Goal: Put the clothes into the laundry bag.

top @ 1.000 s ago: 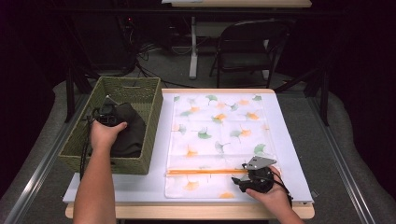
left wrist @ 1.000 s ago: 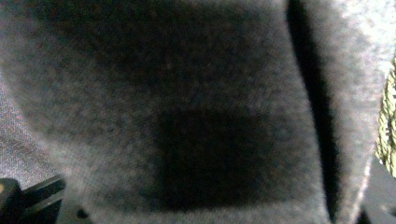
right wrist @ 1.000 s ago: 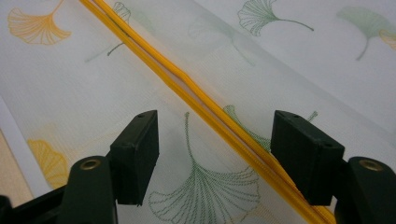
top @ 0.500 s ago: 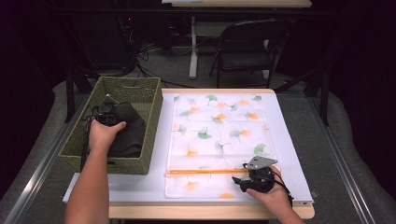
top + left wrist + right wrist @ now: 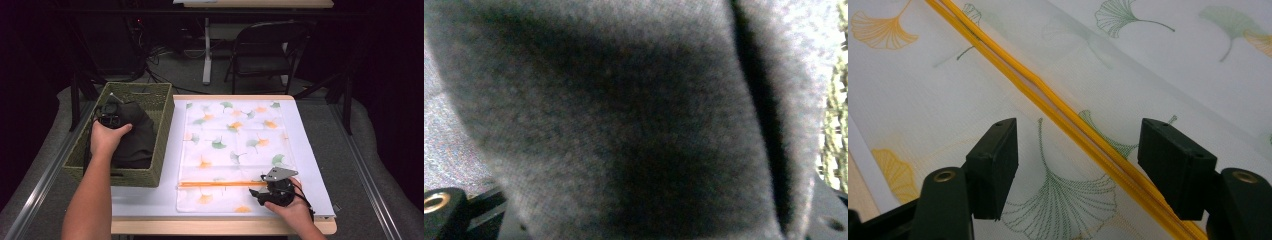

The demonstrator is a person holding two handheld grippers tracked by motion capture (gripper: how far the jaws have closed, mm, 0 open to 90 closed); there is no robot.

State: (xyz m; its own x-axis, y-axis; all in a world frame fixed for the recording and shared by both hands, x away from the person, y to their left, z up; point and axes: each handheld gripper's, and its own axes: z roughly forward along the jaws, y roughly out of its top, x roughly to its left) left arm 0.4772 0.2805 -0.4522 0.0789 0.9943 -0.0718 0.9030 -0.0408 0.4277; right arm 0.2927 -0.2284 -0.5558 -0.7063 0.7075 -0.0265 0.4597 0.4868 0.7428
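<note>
My left hand-held gripper (image 5: 111, 116) clamps dark cloth (image 5: 131, 137) in the basket (image 5: 162, 131) off the desk's left edge; my right hand-held gripper (image 5: 1077, 165), jaws apart, straddles the orange zipper (image 5: 1058, 107) near the front edge.

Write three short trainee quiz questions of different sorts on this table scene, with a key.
1. True or false: the dark grey fabric garment lies in the green woven basket.
2. Which thing runs between the open jaws of the right tongs? A) the orange zipper of the white mesh bag with leaf prints B) a cable C) a basket handle
3. Fill in: the left tongs are over the ____.

Key: 1 true; 2 A; 3 basket, at the garment.
</note>
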